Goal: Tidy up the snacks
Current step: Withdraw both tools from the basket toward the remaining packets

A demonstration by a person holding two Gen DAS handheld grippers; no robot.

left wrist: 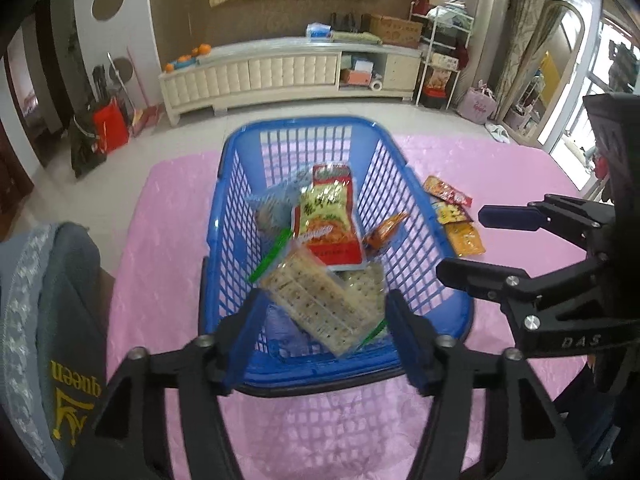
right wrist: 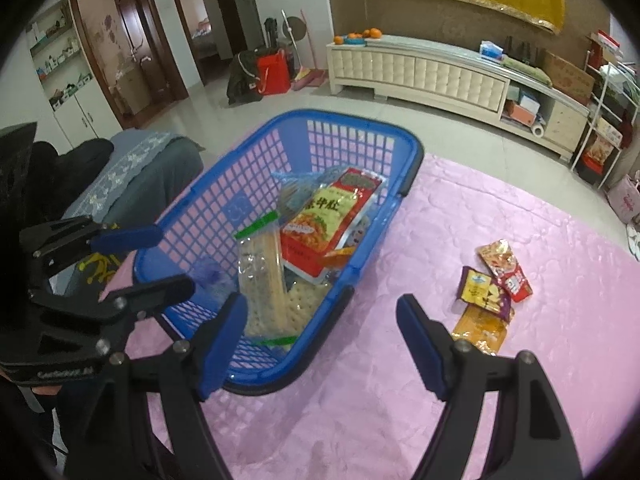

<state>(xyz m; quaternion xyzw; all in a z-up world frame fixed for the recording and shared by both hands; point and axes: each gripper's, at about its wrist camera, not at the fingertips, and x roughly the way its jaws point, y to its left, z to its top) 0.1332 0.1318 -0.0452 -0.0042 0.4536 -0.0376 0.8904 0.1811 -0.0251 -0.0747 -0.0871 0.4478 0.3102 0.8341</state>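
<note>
- A grey garment (left wrist: 60, 320) at the left edge of the left wrist view is showing the word "queen" in yellow letters, upside down, with a yellow emblem beside it.
- The right tongs (left wrist: 460, 240), seen from the left wrist camera, are carrying the raised letters "DAS" on their black body.
- A yellow-green snack packet (right wrist: 324, 216) lying in the blue basket (right wrist: 192, 216) is displaying three large dark Chinese characters; they are looking like "绿仲杜", though the view is too soft to be sure.
- The left tongs (right wrist: 160, 260), in the right wrist view, are bearing a small pale line of lettering on the black body, too blurred to read.
</note>
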